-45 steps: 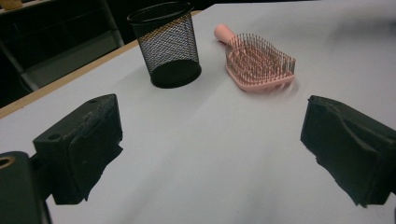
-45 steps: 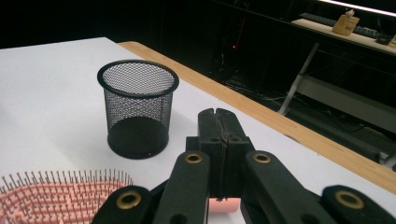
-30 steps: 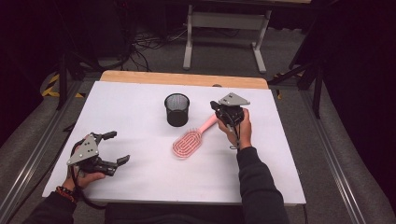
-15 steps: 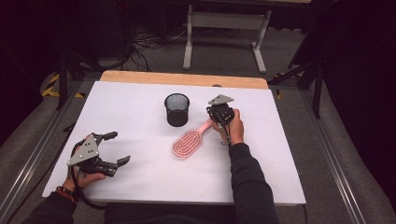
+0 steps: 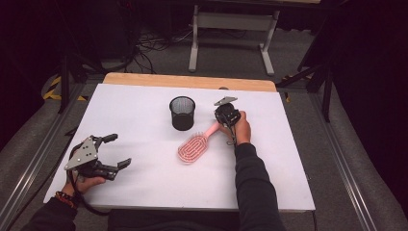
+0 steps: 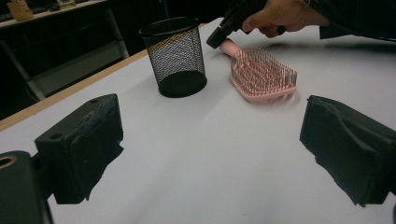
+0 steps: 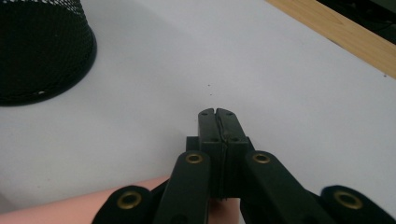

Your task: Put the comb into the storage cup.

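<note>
The right hand-held gripper (image 5: pixel 226 115) has its jaws pressed together over the handle end of the pink hairbrush (image 5: pixel 193 147) — whether they pinch it is unclear. The brush lies bristles-up on the white surface (image 5: pixel 144 96), just beside the black mesh cup (image 5: pixel 182 112). The left hand-held gripper (image 5: pixel 113 151) rests wide open, well apart.

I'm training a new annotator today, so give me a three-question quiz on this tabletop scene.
1. True or false: the pink hairbrush lies inside the black mesh cup.
2. Which gripper has its jaws spread wide: A) left gripper B) right gripper?
3. Fill in: the right gripper's jaws are shut above the brush's ____.

Key
1. False: it lies on the white table beside the cup, bristles up.
2. A: it rests open near the table's front left.
3. Handle: whether the jaws touch or pinch it cannot be told.
</note>
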Action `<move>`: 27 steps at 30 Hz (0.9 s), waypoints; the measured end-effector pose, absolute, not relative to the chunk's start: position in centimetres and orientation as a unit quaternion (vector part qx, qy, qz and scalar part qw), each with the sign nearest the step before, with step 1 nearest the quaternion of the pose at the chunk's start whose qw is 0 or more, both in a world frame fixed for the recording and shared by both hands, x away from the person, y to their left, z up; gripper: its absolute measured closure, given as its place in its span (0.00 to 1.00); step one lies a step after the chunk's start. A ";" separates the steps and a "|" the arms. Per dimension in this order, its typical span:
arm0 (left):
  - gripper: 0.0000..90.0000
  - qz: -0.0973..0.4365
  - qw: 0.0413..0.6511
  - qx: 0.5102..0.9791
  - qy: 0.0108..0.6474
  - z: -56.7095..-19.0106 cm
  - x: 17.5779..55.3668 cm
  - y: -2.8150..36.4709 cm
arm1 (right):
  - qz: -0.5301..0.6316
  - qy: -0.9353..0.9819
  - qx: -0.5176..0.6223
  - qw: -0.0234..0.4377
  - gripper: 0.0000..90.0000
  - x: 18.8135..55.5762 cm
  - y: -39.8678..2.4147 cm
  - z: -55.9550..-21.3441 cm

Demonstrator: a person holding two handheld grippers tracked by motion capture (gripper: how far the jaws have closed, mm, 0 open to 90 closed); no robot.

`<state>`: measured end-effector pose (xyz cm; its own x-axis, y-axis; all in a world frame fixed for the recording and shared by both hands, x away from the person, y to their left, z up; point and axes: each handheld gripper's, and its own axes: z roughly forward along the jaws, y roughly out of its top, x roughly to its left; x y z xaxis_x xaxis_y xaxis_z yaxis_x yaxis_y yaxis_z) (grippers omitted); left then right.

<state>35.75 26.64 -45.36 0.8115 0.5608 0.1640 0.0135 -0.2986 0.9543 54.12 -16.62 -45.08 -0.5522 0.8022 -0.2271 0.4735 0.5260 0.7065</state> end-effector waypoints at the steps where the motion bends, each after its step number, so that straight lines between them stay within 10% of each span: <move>1: 0.07 0.243 0.561 0.769 0.188 -45.4 35.8 26.7 | 0.295 0.829 0.385 0.280 0.99 54.1 -16.4 -45.2; 27: 0.07 0.244 0.550 0.775 0.193 -45.7 35.9 26.5 | 0.231 0.845 0.398 0.272 1.00 52.7 -17.2 -44.9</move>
<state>35.88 26.46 -45.71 0.8068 0.5672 0.1653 0.0313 -0.3205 0.9467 52.66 -17.21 -44.86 -0.5346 0.7985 -0.2766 0.5473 0.5766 0.6066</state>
